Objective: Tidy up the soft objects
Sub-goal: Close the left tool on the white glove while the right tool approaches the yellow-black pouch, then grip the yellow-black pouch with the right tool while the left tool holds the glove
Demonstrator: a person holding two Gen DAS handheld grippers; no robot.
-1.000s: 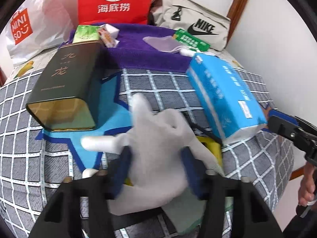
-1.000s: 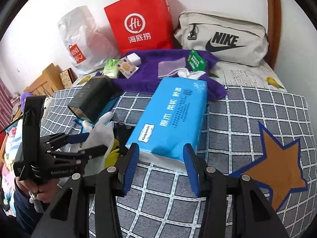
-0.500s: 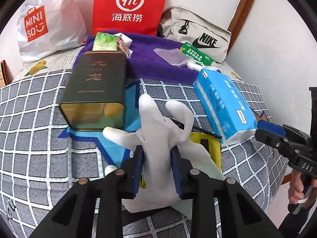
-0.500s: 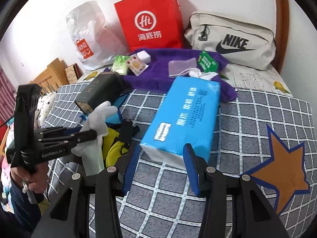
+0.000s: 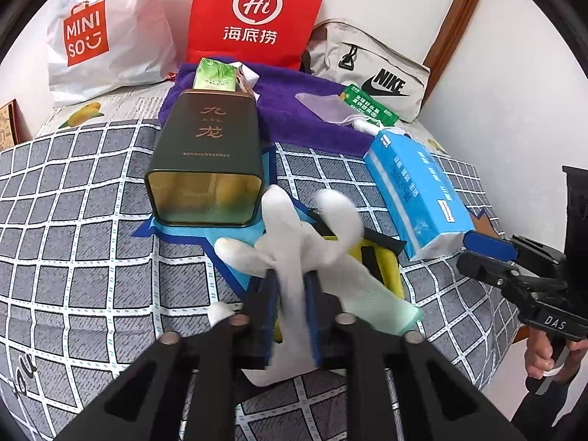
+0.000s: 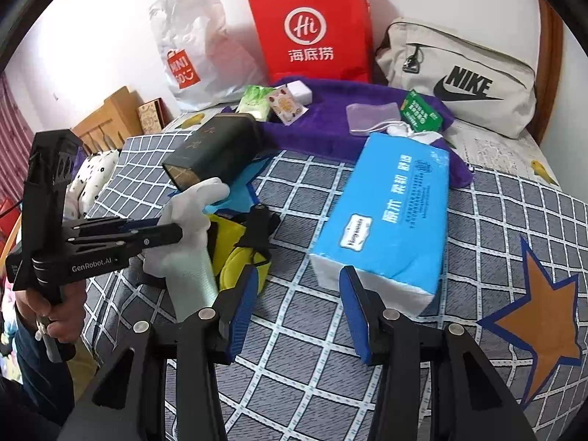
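Note:
My left gripper (image 5: 292, 279) is shut on a white cloth glove (image 5: 294, 257) and holds it above the checked bedspread (image 5: 73, 220); it also shows in the right wrist view (image 6: 172, 233), with the glove (image 6: 191, 228) hanging from it. Under the glove lies a yellow and black soft item (image 5: 378, 261), also seen in the right wrist view (image 6: 235, 242). My right gripper (image 6: 297, 294) is open and empty, just in front of the blue tissue pack (image 6: 393, 213), which also lies at the right of the left wrist view (image 5: 419, 191).
A dark green tin (image 5: 205, 158) lies on its side beyond the glove. A purple towel (image 5: 305, 110) at the back carries small packets. Behind stand a red bag (image 5: 257, 11), a white Miniso bag (image 5: 95, 33) and a beige Nike bag (image 5: 371, 70).
My left gripper has closed tightly on the glove and lifted it off the bed, pulling back. The right gripper stayed open by the tissue pack.

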